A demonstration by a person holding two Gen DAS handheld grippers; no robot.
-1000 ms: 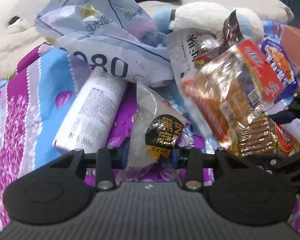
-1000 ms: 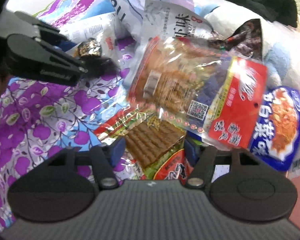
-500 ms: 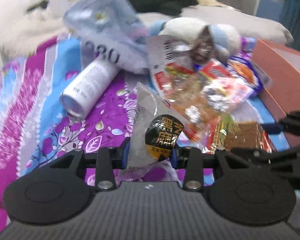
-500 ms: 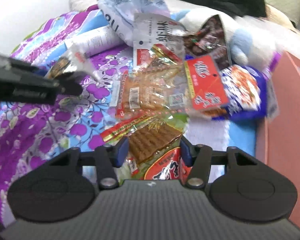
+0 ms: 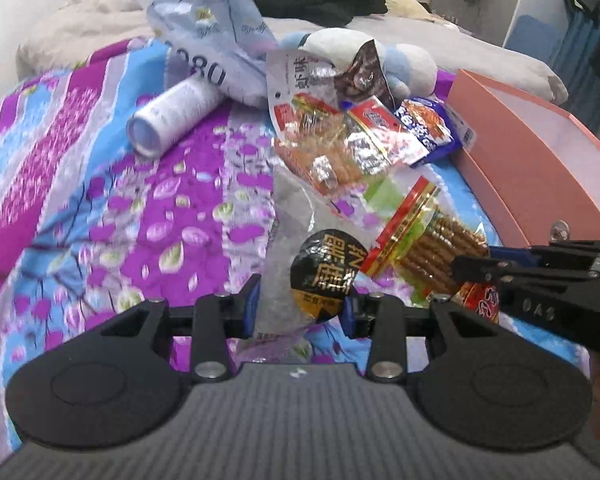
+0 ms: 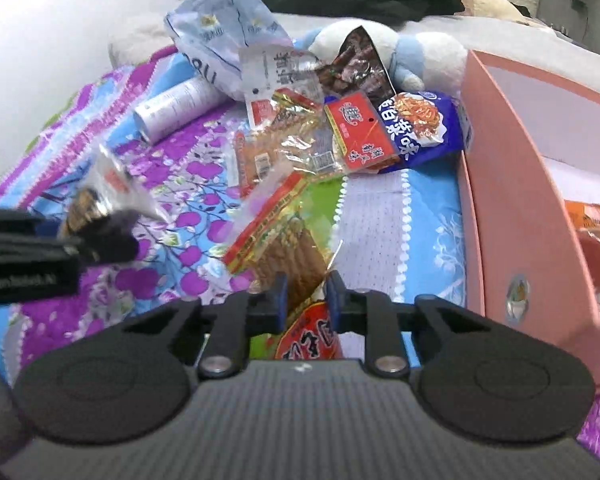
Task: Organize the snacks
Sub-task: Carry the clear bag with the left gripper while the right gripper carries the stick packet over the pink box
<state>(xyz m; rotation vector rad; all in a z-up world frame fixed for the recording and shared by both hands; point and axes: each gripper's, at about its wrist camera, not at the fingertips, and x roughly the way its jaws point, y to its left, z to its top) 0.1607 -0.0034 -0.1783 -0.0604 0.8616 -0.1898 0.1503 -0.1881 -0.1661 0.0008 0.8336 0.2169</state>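
**Both claws loaded, box lies to the right**

The left claw (image 5: 300,308) holds a clear pouch (image 5: 296,248) by its lower end. The right claw (image 6: 305,296), whose jaws have just been closing, pinches the stick snack pack (image 6: 284,236) narrowly. The pink box (image 6: 512,208) stands just right of the right claw, so that hand is nearer; the pack's long axis runs away from the claw.
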